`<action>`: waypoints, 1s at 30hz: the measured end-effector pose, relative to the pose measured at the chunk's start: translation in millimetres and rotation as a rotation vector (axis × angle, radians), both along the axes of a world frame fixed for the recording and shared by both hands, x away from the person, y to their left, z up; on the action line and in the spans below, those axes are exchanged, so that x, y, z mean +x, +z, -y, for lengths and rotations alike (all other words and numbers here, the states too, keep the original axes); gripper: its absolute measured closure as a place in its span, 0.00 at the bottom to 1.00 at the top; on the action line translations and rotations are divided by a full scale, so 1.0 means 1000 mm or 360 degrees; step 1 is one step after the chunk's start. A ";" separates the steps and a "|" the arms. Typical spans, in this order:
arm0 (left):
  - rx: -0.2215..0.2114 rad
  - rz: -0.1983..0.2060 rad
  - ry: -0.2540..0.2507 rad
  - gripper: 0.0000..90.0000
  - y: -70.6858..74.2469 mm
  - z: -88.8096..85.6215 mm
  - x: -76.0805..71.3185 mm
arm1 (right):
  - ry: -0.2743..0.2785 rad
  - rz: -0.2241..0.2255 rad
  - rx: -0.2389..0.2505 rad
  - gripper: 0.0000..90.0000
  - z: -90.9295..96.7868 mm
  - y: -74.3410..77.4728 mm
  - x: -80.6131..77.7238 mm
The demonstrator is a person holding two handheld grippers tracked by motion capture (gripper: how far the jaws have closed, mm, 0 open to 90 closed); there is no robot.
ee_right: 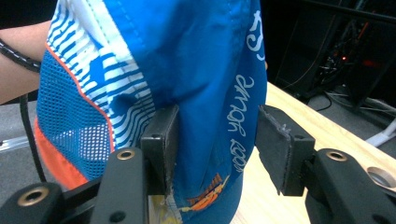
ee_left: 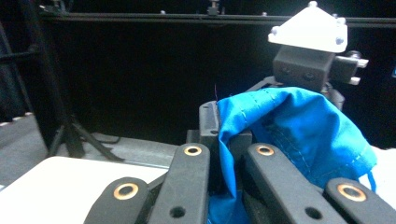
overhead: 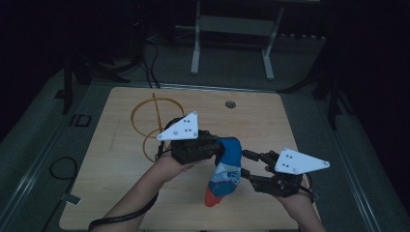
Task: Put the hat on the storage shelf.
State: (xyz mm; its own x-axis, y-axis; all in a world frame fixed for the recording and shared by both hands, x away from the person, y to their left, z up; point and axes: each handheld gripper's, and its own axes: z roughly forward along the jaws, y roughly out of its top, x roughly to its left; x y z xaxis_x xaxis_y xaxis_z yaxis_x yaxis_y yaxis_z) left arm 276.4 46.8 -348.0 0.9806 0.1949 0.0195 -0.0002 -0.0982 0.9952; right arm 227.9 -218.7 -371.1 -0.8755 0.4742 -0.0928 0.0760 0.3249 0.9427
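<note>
- Cap (overhead: 224, 171), blue with white stripes, a mesh panel and an orange brim, hangs above the near half of the counter (overhead: 121, 193), between the two hands, brim end lowest and pointing at the near edge.
- Right tongs (overhead: 245, 166) come at it from the near-right corner side; in the right gripper view the blue panel (ee_right: 205, 93) lies between the half-spread pads, one pad (ee_right: 161, 140) touching the cloth, the other standing off, so nothing is pinched there yet.
- White script runs up that panel; "young" or "youre" is my best reading, the rest is folded away.
- Left tongs (overhead: 216, 149), farther in, are pressed together on the cap's upper blue edge (ee_left: 280, 126) and carry its weight.
- Long axis runs from the left grip down toward the near edge; the right hand is better placed for the lower part, judging by the gap.
- Farther back, thin wooden hoops (overhead: 153, 121) lie near the far-left corner.
</note>
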 end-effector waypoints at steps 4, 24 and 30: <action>-0.0007 -0.0007 -0.0015 1.00 -0.001 0.001 0.000 | 0.0020 -0.0010 0.0004 0.58 -0.005 -0.002 0.001; -0.0012 -0.0024 0.0046 1.00 -0.002 -0.016 0.001 | -0.0040 0.0054 0.0018 1.00 -0.003 0.003 -0.005; 0.0017 -0.0028 0.0063 0.99 -0.003 -0.022 0.000 | -0.0086 0.0086 0.0071 1.00 0.008 0.011 -0.005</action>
